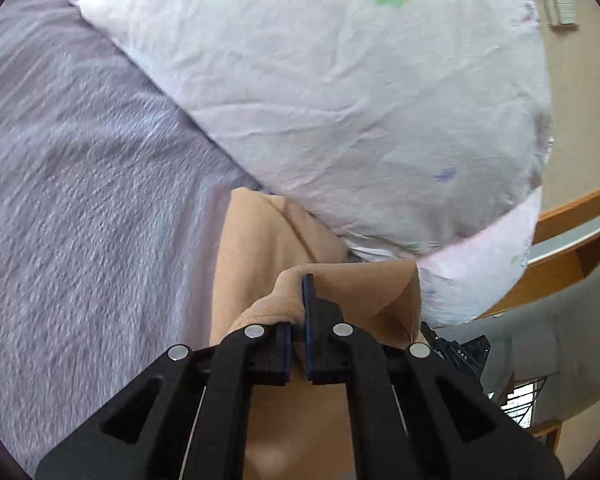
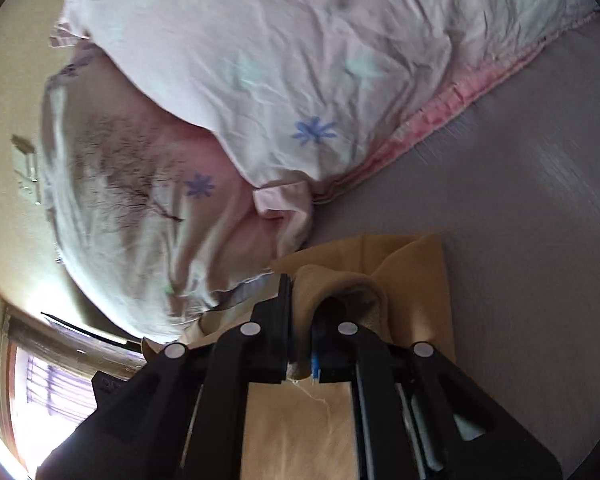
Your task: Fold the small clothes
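In the left wrist view, the left gripper (image 1: 299,320) has its two black fingers drawn narrow, and a bunched edge of the small tan fleece garment (image 1: 260,248) is pinched between them. The rest of this garment hangs down and lies on the grey-purple textured bed cover (image 1: 80,200), just beside the large white pillow with green and blue flower prints (image 1: 340,100). Under the gripper, more tan cloth is visible.

In the right wrist view, the right gripper (image 2: 300,316) also holds the tan fleece garment (image 2: 412,280): a thick fold of it is wrapped around the tip of one finger, and the jaws stand close together. The garment touches the bed cover (image 2: 520,240) near the pink-edged pillow (image 2: 260,60).

I judge that the fold step is in hand, with both grippers carrying one edge. The next move probably calls for bringing this edge evenly over the lying part, keeping both grips level, then releasing.
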Demonstrator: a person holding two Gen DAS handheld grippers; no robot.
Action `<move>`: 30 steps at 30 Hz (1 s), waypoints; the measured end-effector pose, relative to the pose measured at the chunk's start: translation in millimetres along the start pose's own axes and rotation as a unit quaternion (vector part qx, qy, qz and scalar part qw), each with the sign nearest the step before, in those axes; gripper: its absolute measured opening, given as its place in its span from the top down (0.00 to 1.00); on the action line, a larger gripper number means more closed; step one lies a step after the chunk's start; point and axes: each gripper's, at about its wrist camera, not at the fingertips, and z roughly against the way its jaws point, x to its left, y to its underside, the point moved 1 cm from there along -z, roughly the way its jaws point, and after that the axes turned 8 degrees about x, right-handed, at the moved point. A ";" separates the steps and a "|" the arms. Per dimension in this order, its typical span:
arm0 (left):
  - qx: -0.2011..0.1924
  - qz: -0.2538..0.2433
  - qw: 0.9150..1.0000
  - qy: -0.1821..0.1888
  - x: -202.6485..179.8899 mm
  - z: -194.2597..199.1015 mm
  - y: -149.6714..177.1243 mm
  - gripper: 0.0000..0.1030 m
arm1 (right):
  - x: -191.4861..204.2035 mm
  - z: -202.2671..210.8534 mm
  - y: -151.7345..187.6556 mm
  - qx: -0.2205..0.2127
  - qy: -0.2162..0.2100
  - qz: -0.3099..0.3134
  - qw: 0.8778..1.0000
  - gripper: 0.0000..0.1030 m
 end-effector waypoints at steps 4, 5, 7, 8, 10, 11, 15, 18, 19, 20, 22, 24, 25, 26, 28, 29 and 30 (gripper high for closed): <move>0.018 0.026 0.999 0.017 8.5 -17.2 -8.6 0.96 | -5.1 -16.1 -7.8 -0.002 0.016 -0.019 1.000 0.86; 0.025 0.038 0.999 0.029 11.0 -18.4 -11.7 0.96 | -5.3 -16.9 -9.1 -0.006 0.016 -0.026 1.000 0.82; 0.036 0.053 0.997 0.053 14.4 -17.4 -16.9 0.95 | -5.1 -12.1 -13.9 -0.036 0.015 -0.034 0.999 0.65; 0.038 0.058 0.995 0.066 14.9 -15.9 -18.4 0.91 | -3.5 -6.5 -16.5 -0.057 0.025 -0.035 0.997 0.59; 0.029 0.059 0.994 0.090 12.8 -5.0 -16.0 0.64 | 3.6 11.7 -17.2 -0.102 0.049 -0.028 0.993 0.43; 0.017 0.054 0.994 0.097 8.4 5.9 -12.8 0.29 | 8.7 20.2 -14.5 -0.113 0.055 -0.014 0.992 0.43; -0.030 -0.006 0.996 0.085 -6.9 48.2 -0.5 0.07 | 30.3 36.0 11.2 -0.073 0.095 0.073 0.990 0.50; -0.009 -0.032 0.999 0.034 -2.6 59.6 12.8 0.08 | 31.2 40.3 37.1 -0.037 0.137 0.120 0.983 0.70; 0.005 -0.038 0.999 0.017 0.1 58.4 20.0 0.08 | 30.1 38.7 41.6 -0.029 0.150 0.126 0.980 0.74; 0.017 -0.040 0.999 0.004 2.5 55.5 26.6 0.08 | 27.9 37.0 44.0 -0.022 0.160 0.130 0.978 0.75; 0.034 -0.044 0.998 -0.011 7.2 49.4 35.1 0.08 | 25.2 32.1 46.8 -0.014 0.171 0.132 0.976 0.75; 0.042 -0.047 0.998 -0.020 10.4 45.7 43.1 0.08 | 24.8 26.1 51.3 -0.004 0.181 0.142 0.973 0.82; 0.044 -0.049 0.998 -0.024 10.4 44.1 45.4 0.08 | 25.9 21.6 52.9 0.002 0.184 0.146 0.972 0.92; 0.048 -0.050 0.997 -0.025 8.6 40.8 47.0 0.08 | 22.6 20.3 53.1 0.008 0.188 0.150 0.971 0.92; 0.059 -0.054 0.996 -0.026 11.3 38.7 52.6 0.08 | 18.3 27.9 55.9 -0.004 0.182 0.142 0.973 0.95; 0.064 -0.058 0.996 -0.025 9.2 39.2 55.7 0.08 | 16.8 38.2 57.7 -0.017 0.173 0.133 0.976 0.95; 0.071 -0.064 0.995 -0.026 6.8 36.7 57.8 0.08 | 13.6 48.3 60.1 -0.029 0.165 0.126 0.978 0.95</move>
